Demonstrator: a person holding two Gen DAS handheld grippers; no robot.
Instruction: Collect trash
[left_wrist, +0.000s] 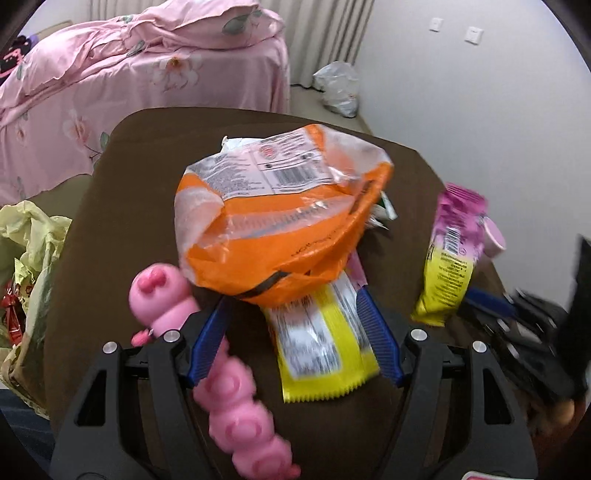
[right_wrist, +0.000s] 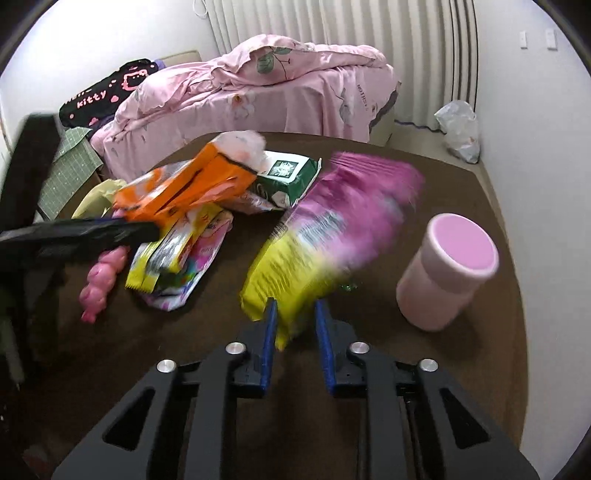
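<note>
An orange and clear snack bag (left_wrist: 284, 221) lies tilted over a pile of wrappers on the brown table (left_wrist: 129, 221). Its lower end sits between the blue fingers of my left gripper (left_wrist: 291, 299), which is shut on it. From the right wrist view the orange bag (right_wrist: 184, 192) looks lifted at its far end. A yellow wrapper (left_wrist: 325, 347) lies flat below the bag. My right gripper (right_wrist: 295, 304) is shut on the yellow end of a purple and yellow packet (right_wrist: 332, 236), which stands up off the table and is blurred.
A pink segmented toy (left_wrist: 229, 387) lies by my left finger. A pink cup (right_wrist: 447, 273) stands right of the packet and a green tissue pack (right_wrist: 288, 177) behind the pile. A yellowish bag holding wrappers (left_wrist: 33, 251) hangs off the table's left. A pink bed (left_wrist: 110, 74) stands behind.
</note>
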